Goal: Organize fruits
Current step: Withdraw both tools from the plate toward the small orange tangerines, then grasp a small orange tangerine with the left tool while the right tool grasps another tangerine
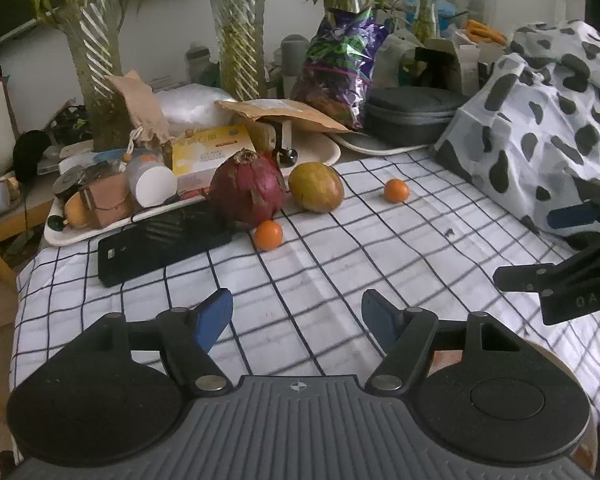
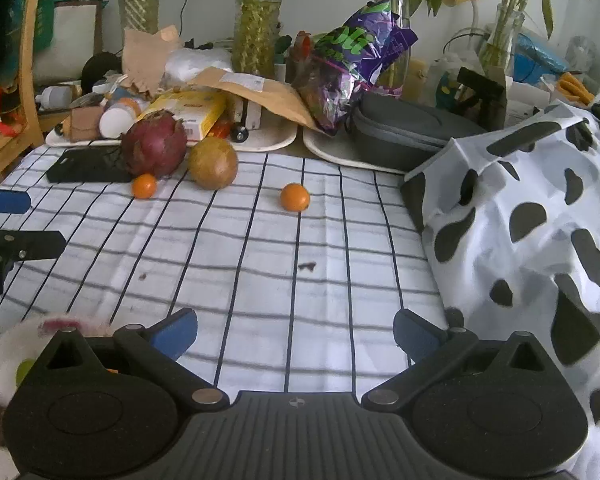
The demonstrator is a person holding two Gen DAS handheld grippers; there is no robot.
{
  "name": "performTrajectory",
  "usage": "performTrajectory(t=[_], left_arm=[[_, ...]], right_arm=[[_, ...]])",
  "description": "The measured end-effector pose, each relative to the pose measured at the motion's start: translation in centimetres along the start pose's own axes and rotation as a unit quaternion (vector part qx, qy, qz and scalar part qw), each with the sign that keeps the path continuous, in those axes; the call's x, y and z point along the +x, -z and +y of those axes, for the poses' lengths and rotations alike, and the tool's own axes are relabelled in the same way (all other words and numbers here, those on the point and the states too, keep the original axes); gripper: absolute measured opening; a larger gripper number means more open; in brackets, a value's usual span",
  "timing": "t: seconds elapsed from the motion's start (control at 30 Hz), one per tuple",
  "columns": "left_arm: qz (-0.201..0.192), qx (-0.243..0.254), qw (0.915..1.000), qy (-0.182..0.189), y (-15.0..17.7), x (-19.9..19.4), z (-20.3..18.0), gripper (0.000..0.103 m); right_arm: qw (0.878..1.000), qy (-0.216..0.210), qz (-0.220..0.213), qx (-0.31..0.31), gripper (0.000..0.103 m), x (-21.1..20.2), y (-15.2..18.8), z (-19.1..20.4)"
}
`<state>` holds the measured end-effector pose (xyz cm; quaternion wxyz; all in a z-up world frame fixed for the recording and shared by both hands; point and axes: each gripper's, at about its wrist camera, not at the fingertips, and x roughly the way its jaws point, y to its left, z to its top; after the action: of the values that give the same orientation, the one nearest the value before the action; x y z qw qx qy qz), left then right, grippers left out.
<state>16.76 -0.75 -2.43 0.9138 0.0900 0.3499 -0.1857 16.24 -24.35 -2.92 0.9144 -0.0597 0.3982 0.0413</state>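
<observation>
A red dragon fruit (image 1: 247, 189) (image 2: 155, 148), a yellow-green mango (image 1: 316, 187) (image 2: 213, 163) and two small oranges lie on the checked cloth. One orange (image 1: 268, 235) (image 2: 144, 186) sits in front of the dragon fruit, the other (image 1: 396, 191) (image 2: 295, 197) lies apart to the right. My left gripper (image 1: 296, 318) is open and empty, well short of the fruit. My right gripper (image 2: 296, 334) is open and empty too; it shows at the right edge of the left wrist view (image 1: 572, 252). A white bowl (image 2: 4, 360) sits under the right gripper's left side, mostly hidden.
A black phone-like slab (image 1: 160, 246) (image 2: 90, 166) lies left of the dragon fruit. Cluttered trays (image 1: 112, 224), a purple bag (image 2: 356, 60), a grey case (image 2: 404, 126) and plant vases stand behind. A cow-print cloth (image 2: 532, 220) heaps at right.
</observation>
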Motion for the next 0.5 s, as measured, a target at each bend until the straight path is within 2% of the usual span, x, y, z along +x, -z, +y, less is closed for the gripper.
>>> performTrajectory(t=[0.17,0.2,0.27,0.4,0.5], left_arm=[[0.001,0.002,1.0,0.001,-1.0,2.1,0.6,0.067],[0.001,0.005,1.0,0.003,-1.2,2.6,0.8,0.066],[0.002,0.008,1.0,0.004,-1.5,3.5,1.0,0.057],[0.004,0.017,0.9998,0.0,-1.9,5.6,1.6,0.055],[0.007,0.021,0.9998,0.0,-2.1,7.1,2.1,0.051]], right_arm=[[1.0,-0.004,0.006,0.009,0.103,2.0,-1.6,-0.5],[1.0,-0.004,0.007,0.008,0.103,2.4,-1.9,-0.5],[1.0,-0.004,0.007,0.005,0.103,3.2,-2.6,-0.5],[1.0,-0.005,0.007,-0.001,0.103,4.6,-3.7,-0.6],[1.0,-0.005,0.008,-0.007,0.103,5.7,-4.4,-0.7]])
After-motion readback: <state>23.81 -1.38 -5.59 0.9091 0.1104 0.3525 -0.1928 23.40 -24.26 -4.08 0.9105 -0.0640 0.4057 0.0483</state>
